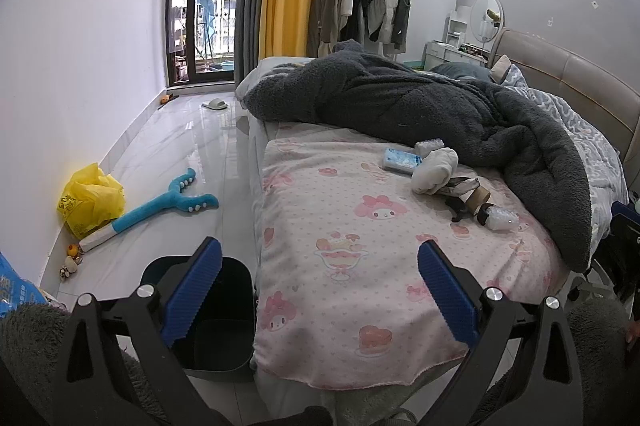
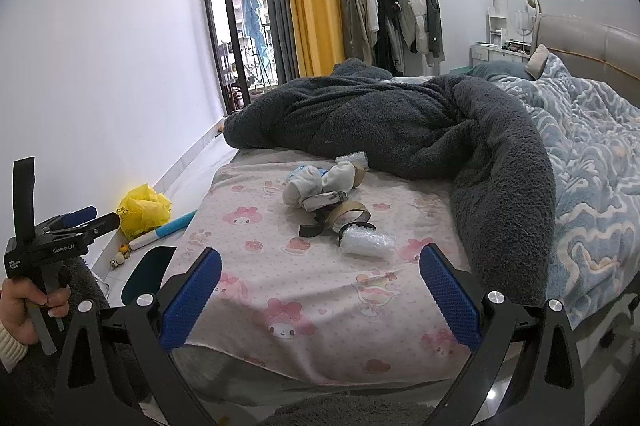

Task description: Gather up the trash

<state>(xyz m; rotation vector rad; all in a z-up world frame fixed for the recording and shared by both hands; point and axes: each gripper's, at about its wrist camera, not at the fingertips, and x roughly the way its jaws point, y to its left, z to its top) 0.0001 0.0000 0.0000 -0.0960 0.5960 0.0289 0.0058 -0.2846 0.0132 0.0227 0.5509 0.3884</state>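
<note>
Trash lies in a cluster on the pink patterned sheet: bubble wrap, a brown tape roll, a black strap, white crumpled socks or cloth and a blue tissue pack. The bubble wrap also shows in the left wrist view. A black bin stands on the floor at the bed's foot corner. My left gripper is open and empty, above the bin and bed corner. My right gripper is open and empty, short of the cluster.
A dark grey fleece blanket is heaped behind the trash. A yellow plastic bag and a blue plush toy lie on the floor by the left wall. The left hand-held gripper body shows at the left of the right wrist view.
</note>
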